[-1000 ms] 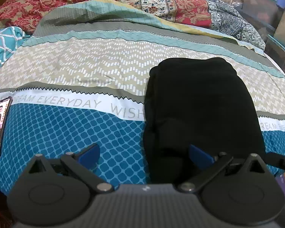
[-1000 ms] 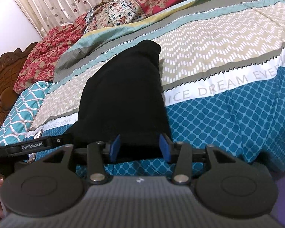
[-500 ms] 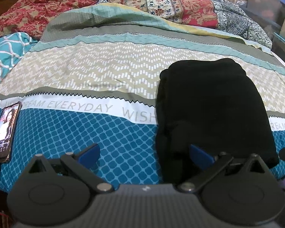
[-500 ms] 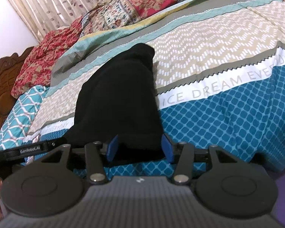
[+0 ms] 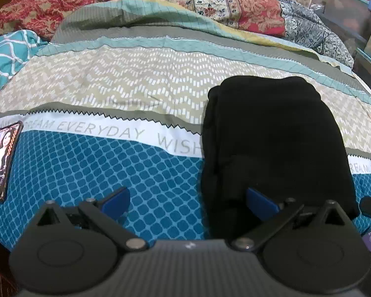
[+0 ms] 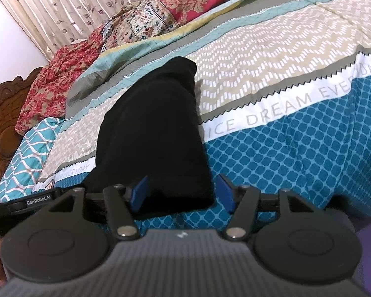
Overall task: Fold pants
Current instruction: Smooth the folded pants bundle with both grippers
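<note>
The black pants (image 5: 274, 143) lie folded into a compact rectangle on the patterned bedspread (image 5: 126, 94), near the bed's front edge. My left gripper (image 5: 188, 201) is wide open and empty, hovering at the pants' near left corner, its right finger over the black cloth. In the right wrist view the folded pants (image 6: 158, 128) stretch away from me. My right gripper (image 6: 183, 194) is open around the pants' near right corner without pinching it. The tip of the other gripper (image 6: 34, 201) shows at the left.
A phone (image 5: 2, 163) with a lit screen lies on the blue part of the bedspread at the far left. Red floral quilts (image 5: 210, 2) are piled at the back. A wooden headboard (image 6: 0, 123) and curtains (image 6: 61, 7) stand behind. Storage boxes (image 5: 346, 12) sit at right.
My right gripper has opened wider at the pants' near edge. Both grippers have drawn back a little toward me. The pants have not moved.
</note>
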`<state>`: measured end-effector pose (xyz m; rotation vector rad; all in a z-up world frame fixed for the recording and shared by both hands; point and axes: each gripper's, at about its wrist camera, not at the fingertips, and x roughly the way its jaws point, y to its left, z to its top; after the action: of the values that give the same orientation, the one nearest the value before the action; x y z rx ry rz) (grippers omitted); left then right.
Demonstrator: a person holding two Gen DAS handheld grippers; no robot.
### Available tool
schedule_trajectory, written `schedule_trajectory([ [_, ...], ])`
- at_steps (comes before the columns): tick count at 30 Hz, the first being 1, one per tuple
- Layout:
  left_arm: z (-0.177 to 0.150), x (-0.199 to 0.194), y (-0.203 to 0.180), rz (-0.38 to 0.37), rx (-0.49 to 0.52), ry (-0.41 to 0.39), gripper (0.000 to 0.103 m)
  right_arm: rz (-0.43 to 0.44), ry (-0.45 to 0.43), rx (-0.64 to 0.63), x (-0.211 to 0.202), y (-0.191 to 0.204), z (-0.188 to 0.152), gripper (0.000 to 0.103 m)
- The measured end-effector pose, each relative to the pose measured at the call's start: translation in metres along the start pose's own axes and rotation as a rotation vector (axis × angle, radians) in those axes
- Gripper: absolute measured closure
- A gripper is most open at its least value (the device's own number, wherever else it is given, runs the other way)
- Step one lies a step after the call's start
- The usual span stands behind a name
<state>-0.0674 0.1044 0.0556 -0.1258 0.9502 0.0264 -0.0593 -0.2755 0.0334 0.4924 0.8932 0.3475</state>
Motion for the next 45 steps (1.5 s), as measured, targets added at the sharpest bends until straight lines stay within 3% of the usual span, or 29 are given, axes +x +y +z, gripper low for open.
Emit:
schedule_trajectory([
  [12, -0.001, 0.004, 0.005, -0.025, -0.037, 0.025, 0.0, -0.004, 0.013, 0.018, 0.0, -0.004, -0.002, 0.04],
  [25, 0.003, -0.008, 0.003, -0.031, 0.005, -0.03, 0.0, -0.009, 0.019, 0.035, 0.001, -0.006, -0.003, 0.039],
  [38, 0.012, -0.015, 0.004, 0.085, 0.09, -0.081, 0.0, -0.014, 0.026, 0.046, 0.002, -0.007, -0.006, 0.039],
  [45, 0.013, -0.017, 0.002, 0.096, 0.108, -0.1, 0.0, -0.015, 0.022, 0.04, 0.002, -0.007, -0.005, 0.039],
])
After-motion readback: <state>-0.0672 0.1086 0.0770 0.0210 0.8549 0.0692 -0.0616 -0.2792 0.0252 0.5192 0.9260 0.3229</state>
